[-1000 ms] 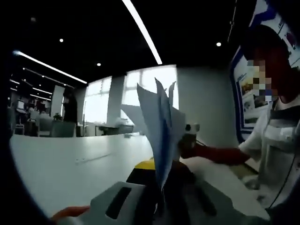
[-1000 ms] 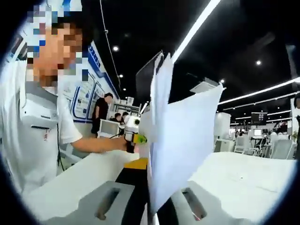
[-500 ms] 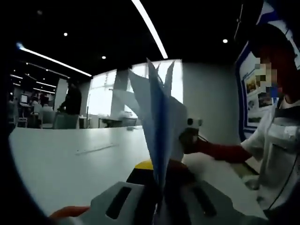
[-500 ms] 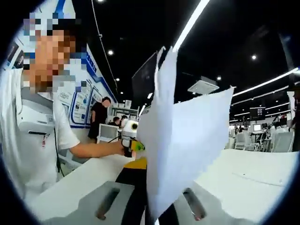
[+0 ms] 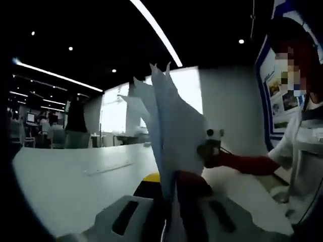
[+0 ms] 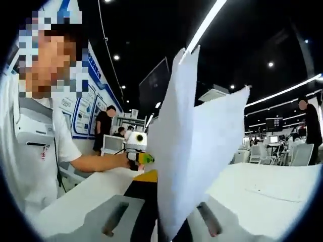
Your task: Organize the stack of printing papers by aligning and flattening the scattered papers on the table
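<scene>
1. Left gripper (image 5: 169,194) clamps the papers (image 5: 174,136) at their lower edge; right gripper (image 6: 164,212) pinches the same papers (image 6: 194,151), which stand upright above the white counter (image 6: 262,194).
2. Step in hand, as I judge it: squaring the stack. Next, tap the lower edge on the counter, then lay it flat.
3. Sheets fan apart toward 12 o'clock, corners misaligned.

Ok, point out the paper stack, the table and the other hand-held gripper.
paper stack (image 6: 189,151), right gripper view, front sheet
table (image 5: 65,176), left gripper view, bare top
left hand-held gripper (image 6: 135,148), right gripper view, its body
</scene>
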